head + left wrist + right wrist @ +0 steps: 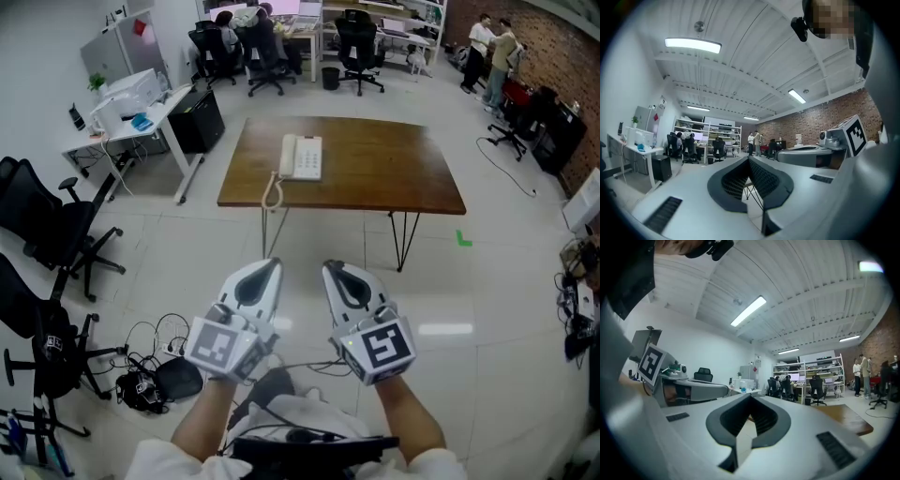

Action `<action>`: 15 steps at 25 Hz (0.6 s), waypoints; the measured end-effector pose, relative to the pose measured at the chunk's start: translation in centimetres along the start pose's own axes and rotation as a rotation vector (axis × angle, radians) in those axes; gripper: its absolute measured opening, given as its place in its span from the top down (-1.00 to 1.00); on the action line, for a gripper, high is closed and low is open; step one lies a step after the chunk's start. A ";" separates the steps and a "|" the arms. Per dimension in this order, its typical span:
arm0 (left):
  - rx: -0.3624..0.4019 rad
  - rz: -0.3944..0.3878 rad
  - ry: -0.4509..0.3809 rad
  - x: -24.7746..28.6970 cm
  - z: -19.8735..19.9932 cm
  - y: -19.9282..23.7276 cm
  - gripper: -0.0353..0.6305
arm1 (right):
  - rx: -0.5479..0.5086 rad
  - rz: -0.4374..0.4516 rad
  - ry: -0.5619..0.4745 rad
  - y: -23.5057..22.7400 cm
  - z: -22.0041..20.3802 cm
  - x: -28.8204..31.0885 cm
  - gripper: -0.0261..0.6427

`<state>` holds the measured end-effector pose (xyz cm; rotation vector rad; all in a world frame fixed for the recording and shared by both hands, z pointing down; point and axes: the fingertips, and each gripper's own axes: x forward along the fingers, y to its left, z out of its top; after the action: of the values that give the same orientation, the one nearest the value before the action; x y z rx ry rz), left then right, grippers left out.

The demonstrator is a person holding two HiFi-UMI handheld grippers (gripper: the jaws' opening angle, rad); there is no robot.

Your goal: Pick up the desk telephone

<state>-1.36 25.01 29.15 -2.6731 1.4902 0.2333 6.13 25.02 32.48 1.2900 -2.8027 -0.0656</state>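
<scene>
A white desk telephone lies on the left part of a brown wooden table, its coiled cord hanging over the front edge. Both grippers are held side by side well short of the table, over the floor. The left gripper is shut, its tips touching, with nothing in it. The right gripper is shut and empty too. In the left gripper view the shut left gripper points across the room, and the right gripper view shows the shut right gripper with the table beyond.
Black office chairs and a tangle of cables are at the left. A white desk stands at the back left, more chairs and desks behind the table. Two people stand at the back right. Tiled floor lies between me and the table.
</scene>
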 end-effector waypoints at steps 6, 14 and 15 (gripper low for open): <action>-0.003 0.012 0.005 1.4 -1.0 1.3 0.89 | -0.008 0.015 0.011 -0.9 -0.8 1.8 0.92; -0.016 0.008 -0.001 4.6 -1.9 5.4 0.89 | -0.020 0.014 0.044 -2.3 -1.3 6.7 0.92; -0.017 0.007 -0.001 5.2 -1.9 6.0 0.89 | -0.026 0.015 0.044 -2.6 -1.2 7.4 0.92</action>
<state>-3.59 17.26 30.24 -2.6808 1.5037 0.2491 3.33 17.71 33.78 1.2492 -2.7654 -0.0717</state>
